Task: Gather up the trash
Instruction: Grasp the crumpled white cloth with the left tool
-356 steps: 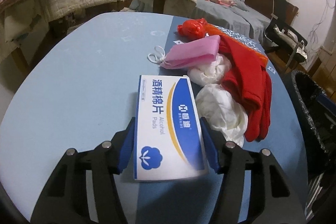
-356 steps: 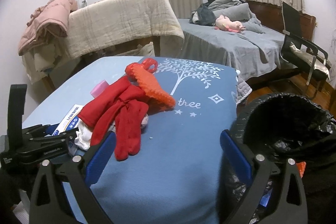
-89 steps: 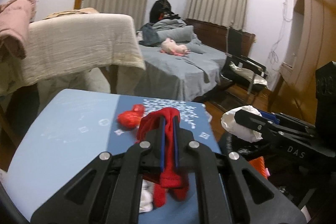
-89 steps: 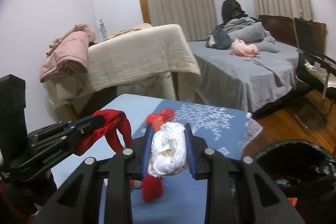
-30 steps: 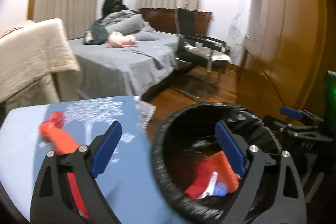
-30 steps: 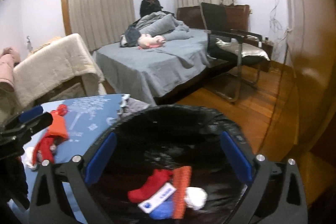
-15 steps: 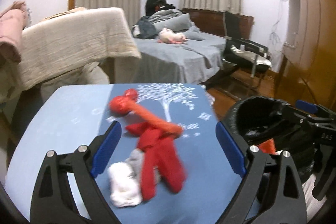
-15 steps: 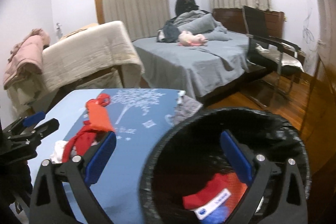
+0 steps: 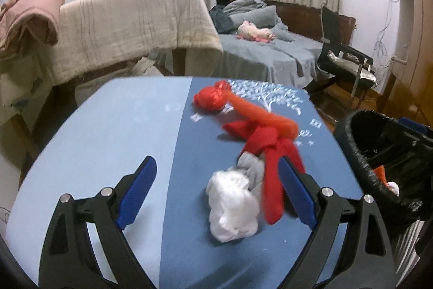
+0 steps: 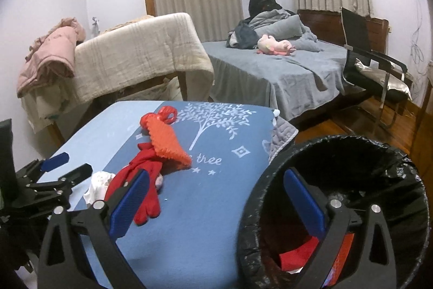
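On the blue table (image 9: 102, 137) lie a crumpled white tissue (image 9: 234, 205), a red cloth (image 9: 270, 153) and an orange-red plastic piece (image 9: 243, 106). My left gripper (image 9: 216, 191) is open and empty just above the table, with the tissue between its fingers. My right gripper (image 10: 216, 203) is open and empty, over the table edge and the rim of the black-lined trash bin (image 10: 351, 153). The bin holds red and white trash (image 10: 295, 253). The red cloth (image 10: 140, 175) and the orange piece (image 10: 167, 142) also show in the right wrist view, with the left gripper (image 10: 62, 167) at the left.
A bed with grey bedding (image 10: 284, 67) and a pink plush toy stands behind the table. A beige blanket hangs over a frame (image 9: 130, 26) at the back left. A black chair (image 10: 373, 64) stands on the wooden floor at the right. The bin (image 9: 379, 153) is right of the table.
Both grippers swung from over the bin back toward the table. My left gripper has come down close to the white tissue and red cloth. Both stay open and empty.
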Motion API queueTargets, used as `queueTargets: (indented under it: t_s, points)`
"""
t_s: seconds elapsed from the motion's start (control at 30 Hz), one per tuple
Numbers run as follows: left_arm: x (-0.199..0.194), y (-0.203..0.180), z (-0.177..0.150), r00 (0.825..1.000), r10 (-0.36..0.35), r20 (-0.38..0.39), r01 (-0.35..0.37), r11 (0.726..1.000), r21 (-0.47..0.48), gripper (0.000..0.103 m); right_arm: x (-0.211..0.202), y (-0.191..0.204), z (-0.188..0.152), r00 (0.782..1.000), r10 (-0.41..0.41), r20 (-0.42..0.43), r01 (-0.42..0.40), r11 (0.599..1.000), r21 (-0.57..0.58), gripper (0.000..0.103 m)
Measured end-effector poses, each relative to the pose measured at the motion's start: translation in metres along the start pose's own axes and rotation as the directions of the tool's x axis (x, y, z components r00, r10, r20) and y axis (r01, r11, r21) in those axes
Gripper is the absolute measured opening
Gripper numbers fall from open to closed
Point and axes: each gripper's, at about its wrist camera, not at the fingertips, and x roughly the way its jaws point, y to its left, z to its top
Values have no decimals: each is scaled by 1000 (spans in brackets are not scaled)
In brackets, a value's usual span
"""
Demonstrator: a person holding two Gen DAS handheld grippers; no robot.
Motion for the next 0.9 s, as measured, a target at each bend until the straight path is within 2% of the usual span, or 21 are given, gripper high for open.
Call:
queueTargets:
  t_s: [0.23, 0.47, 0.63, 0.73, 0.9]
  points:
    - [21, 5, -16, 998, -13, -66, 11, 1000, -23, 78, 6, 6, -6, 1000, -9, -24, 9, 1000, -21, 97]
    - [32, 7, -20, 991, -62, -119, 57, 998, -39, 61, 11, 10, -8, 999, -9, -46, 8, 999, -34, 97]
    - [37, 3, -22, 986, -93, -138, 89, 995, -37, 51, 13, 16, -8, 999, -8, -51, 5, 999, -54, 97]
    - [38, 1, -22, 983, -111, -143, 107, 994, -35, 36, 12, 19, -7, 999, -8, -50, 5, 998, -61, 97]
    - [33, 0, -21, 987, -104, -121, 101, 994, -35, 31, 11, 23, -5, 999, -5, -42, 2, 998, -67, 97]
